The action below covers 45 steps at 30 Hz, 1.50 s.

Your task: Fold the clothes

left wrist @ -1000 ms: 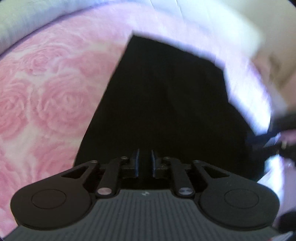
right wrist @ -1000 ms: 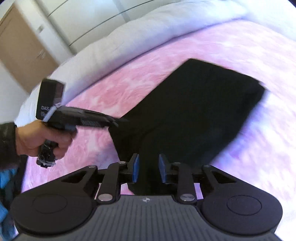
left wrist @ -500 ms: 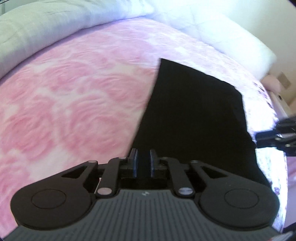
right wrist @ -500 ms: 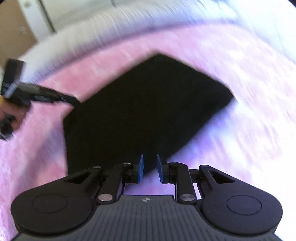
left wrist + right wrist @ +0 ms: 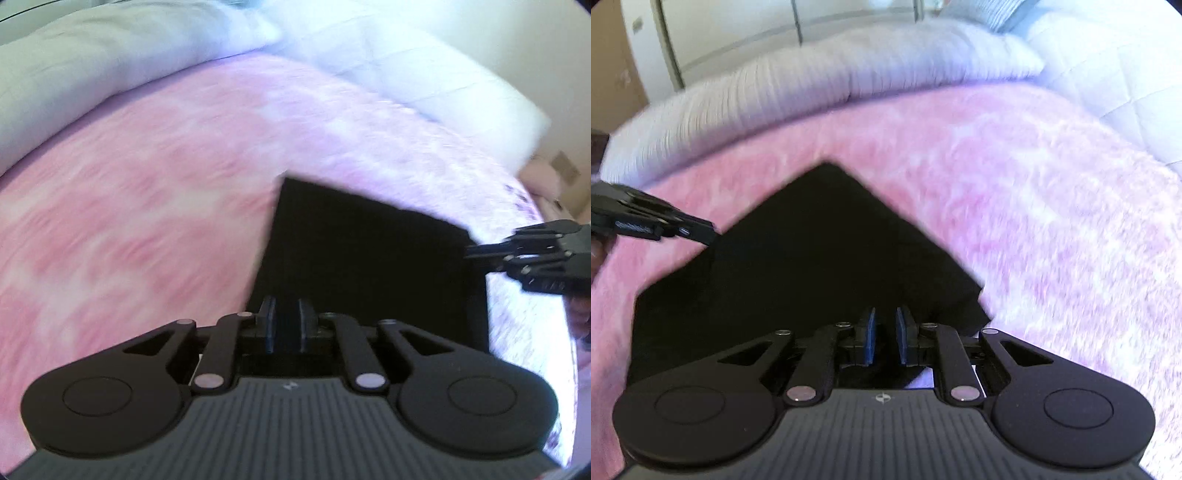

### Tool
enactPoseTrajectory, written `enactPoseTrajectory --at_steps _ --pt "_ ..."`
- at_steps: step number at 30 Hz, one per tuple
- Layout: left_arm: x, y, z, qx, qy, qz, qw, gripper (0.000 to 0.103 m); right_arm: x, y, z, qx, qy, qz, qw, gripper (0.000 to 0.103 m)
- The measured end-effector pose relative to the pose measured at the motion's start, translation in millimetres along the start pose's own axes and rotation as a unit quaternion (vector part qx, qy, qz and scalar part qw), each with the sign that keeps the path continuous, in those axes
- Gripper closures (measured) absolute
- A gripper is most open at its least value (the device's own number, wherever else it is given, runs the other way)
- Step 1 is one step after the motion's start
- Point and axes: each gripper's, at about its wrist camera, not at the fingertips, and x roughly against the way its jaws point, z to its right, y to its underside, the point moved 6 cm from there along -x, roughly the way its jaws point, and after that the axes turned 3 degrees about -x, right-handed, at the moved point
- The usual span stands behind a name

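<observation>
Black garment (image 5: pixel 362 258), folded flat into a rough rectangle, lies on the pink rose-patterned blanket (image 5: pixel 129 221) covering the bed. Left gripper (image 5: pixel 287 325) sits over the garment's near left edge; its fingers stand a narrow gap apart, and whether cloth is pinched between them cannot be told. Right gripper (image 5: pixel 885 338) is over the near right corner, fingers slightly apart and closing, with dark cloth below them; grip unclear. Grey-white duvet (image 5: pixel 812 96) bunched along the far side. White quilted pillow (image 5: pixel 424 85) at far right.
</observation>
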Motion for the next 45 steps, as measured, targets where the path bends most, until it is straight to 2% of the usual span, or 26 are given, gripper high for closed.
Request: enactPoseTrajectory --at_steps 2,4,7,10,12,13,14,15,16,20,24,26,28,30,31,32,33,34,36,39,42,45 --pt "-26 -14 9 -0.010 0.009 -0.010 0.9999 0.093 -7 -5 1 0.006 -0.008 0.000 1.000 0.086" --pt "-52 -17 7 0.004 0.001 -0.030 0.9995 0.093 -16 -6 7 0.012 -0.005 -0.009 1.000 0.088" --pt "-74 -17 -1 0.029 -0.019 -0.039 0.9986 0.100 -25 -7 29 -0.025 0.000 -0.006 1.000 0.088" --pt "-77 -20 -8 0.055 -0.020 -0.037 0.9976 0.100 -14 -5 37 -0.074 0.011 0.003 0.997 0.086" --pt "-72 -26 -8 0.047 -0.031 -0.038 0.9977 0.100 -2 -1 41 -0.110 0.017 0.008 0.994 0.063" --pt "-68 -28 -8 0.043 -0.037 -0.036 0.9977 0.099 4 6 41 -0.133 0.009 0.008 0.991 0.055" --pt "-58 -30 -9 0.042 -0.044 -0.029 0.9977 0.097 11 13 41 -0.156 0.002 0.009 0.988 0.041" --pt "-48 -32 -10 0.044 -0.051 -0.023 0.9975 0.081 18 20 41 -0.179 -0.006 0.010 0.984 0.039" --pt "-38 -30 -16 0.054 -0.059 -0.020 0.9966 0.068 23 27 41 -0.201 -0.014 0.008 0.979 0.039" --pt "6 3 -40 0.096 -0.089 -0.041 0.9906 0.065 8 46 34 -0.262 -0.050 -0.014 0.964 0.038" --pt "49 68 -56 0.163 -0.102 -0.090 0.9771 0.055 -20 53 34 -0.319 -0.092 -0.021 0.943 0.038" --pt "59 102 -60 0.200 -0.088 -0.118 0.9688 0.050 -29 51 32 -0.330 -0.100 -0.025 0.938 0.036" --pt "59 125 -58 0.225 -0.058 -0.133 0.9636 0.046 -37 47 30 -0.336 -0.105 -0.030 0.936 0.036" --pt "55 130 -57 0.247 -0.035 -0.122 0.9606 0.045 -43 43 29 -0.333 -0.098 -0.043 0.937 0.054" --pt "53 130 -55 0.247 -0.032 -0.123 0.9606 0.044 -45 42 29 -0.334 -0.096 -0.050 0.937 0.056" --pt "50 129 -53 0.240 -0.029 -0.126 0.9622 0.046 -47 40 31 -0.334 -0.097 -0.056 0.936 0.063" --pt "48 128 -51 0.232 -0.026 -0.129 0.9637 0.057 -47 37 33 -0.328 -0.098 -0.062 0.937 0.070" --pt "48 126 -48 0.226 -0.024 -0.131 0.9650 0.069 -45 34 34 -0.316 -0.101 -0.068 0.941 0.072" --pt "55 123 -40 0.220 -0.020 -0.125 0.9672 0.082 -42 27 36 -0.291 -0.106 -0.081 0.947 0.077" --pt "70 122 -20 0.242 -0.007 -0.105 0.9645 0.089 -41 9 37 -0.247 -0.107 -0.096 0.958 0.078" --pt "85 126 23 0.284 0.011 -0.085 0.9549 0.093 -45 -17 44 -0.211 -0.100 -0.094 0.968 0.079" --pt "87 133 79 0.351 0.033 -0.061 0.9337 0.099 -56 -42 50 -0.164 -0.093 -0.094 0.978 0.076"
